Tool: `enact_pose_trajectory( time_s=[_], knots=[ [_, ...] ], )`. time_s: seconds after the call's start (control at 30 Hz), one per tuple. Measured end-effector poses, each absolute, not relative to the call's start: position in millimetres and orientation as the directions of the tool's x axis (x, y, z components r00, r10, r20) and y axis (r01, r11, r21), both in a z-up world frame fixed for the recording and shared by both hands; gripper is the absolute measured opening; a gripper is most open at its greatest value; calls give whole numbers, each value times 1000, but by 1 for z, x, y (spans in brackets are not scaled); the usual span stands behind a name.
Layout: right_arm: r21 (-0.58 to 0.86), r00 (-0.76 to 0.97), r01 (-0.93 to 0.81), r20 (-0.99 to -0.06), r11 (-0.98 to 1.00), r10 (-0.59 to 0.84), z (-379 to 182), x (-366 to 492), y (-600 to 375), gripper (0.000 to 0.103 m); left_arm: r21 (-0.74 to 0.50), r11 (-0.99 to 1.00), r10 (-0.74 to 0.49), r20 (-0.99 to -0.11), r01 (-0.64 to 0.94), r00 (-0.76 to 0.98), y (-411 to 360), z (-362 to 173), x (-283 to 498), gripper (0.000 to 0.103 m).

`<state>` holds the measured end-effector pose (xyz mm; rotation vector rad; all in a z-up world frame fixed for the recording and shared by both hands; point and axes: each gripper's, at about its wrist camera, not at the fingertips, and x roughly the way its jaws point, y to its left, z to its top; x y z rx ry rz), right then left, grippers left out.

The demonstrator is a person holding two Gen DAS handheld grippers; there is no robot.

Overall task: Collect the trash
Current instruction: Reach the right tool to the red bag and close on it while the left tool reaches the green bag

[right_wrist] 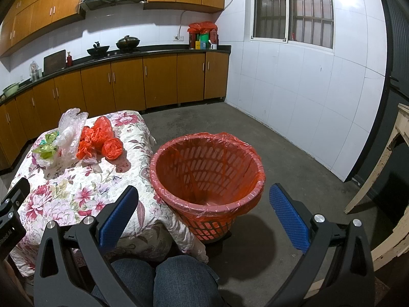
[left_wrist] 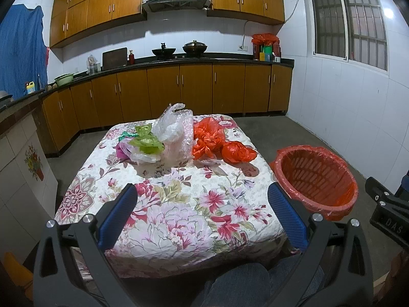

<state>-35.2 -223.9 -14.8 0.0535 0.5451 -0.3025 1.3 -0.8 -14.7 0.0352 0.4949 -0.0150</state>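
A heap of crumpled plastic bags lies at the far end of the flowered table (left_wrist: 179, 204): green bags (left_wrist: 147, 143), clear bags and bubble wrap (left_wrist: 173, 130), a loose red bag (left_wrist: 207, 138) and a balled red bag (left_wrist: 237, 152). The heap also shows in the right wrist view (right_wrist: 97, 138). A red basket lined with a red bag (right_wrist: 207, 168) stands on the floor right of the table; it also shows in the left wrist view (left_wrist: 317, 176). My left gripper (left_wrist: 202, 215) is open and empty over the table's near half. My right gripper (right_wrist: 204, 217) is open and empty, just short of the basket.
Wooden kitchen cabinets and a dark counter (left_wrist: 179, 61) with woks run along the back wall. A tiled wall with a barred window (right_wrist: 291, 10) is on the right. A worn wooden table leg (right_wrist: 378, 168) stands at far right. My knees (right_wrist: 166, 278) are below the grippers.
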Motion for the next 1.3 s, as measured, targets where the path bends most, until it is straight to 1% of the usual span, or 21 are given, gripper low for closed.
enact_pose_trajectory(
  time_s=[0.07, 0.1, 0.3, 0.47, 0.6, 0.8, 0.93, 1.1, 1.2, 1.23, 1.27, 1.3],
  knots=[
    [-30, 812, 297, -518, 954, -269, -15, -35, -224, 101, 30, 999, -5, -476, 22, 880, -1, -15, 1, 99],
    [-30, 812, 297, -518, 955, -268, -15, -34, -224, 101, 31, 999, -5, -476, 22, 879, -4, -27, -2, 99],
    [-25, 819, 279, -516, 960, -251, -15, -31, -221, 101, 28, 1000, 2, -487, 13, 873, -6, -43, -9, 99],
    [-8, 832, 229, -518, 973, -200, -14, -18, -217, 101, 27, 1000, 22, -504, -10, 863, 1, -42, -8, 99],
    [6, 834, 199, -526, 980, -166, -15, -10, -210, 101, 27, 999, 52, -524, -44, 850, 13, -41, 7, 99],
    [47, 816, 127, -572, 991, -77, -23, 27, -198, 101, 25, 994, 99, -563, -103, 820, 41, -51, 31, 99],
    [74, 812, 85, -583, 994, -27, -28, 50, -192, 101, 14, 990, 121, -588, -139, 800, 62, -59, 54, 99],
    [67, 802, 44, -597, 997, 5, -32, 87, -181, 101, -6, 984, 140, -593, -179, 793, 87, -60, 81, 99],
    [74, 788, 15, -614, 997, 34, -39, 115, -172, 93, -8, 981, 153, -583, -194, 798, 99, -60, 100, 99],
    [80, 784, 7, -620, 997, 44, -41, 123, -171, 88, -6, 980, 159, -578, -199, 800, 103, -59, 107, 99],
    [86, 775, -2, -630, 996, 56, -45, 134, -168, 83, -7, 979, 161, -575, -202, 802, 106, -60, 115, 98],
    [92, 768, -8, -637, 996, 65, -48, 140, -167, 81, -7, 978, 165, -574, -207, 802, 108, -61, 124, 96]
  ],
)
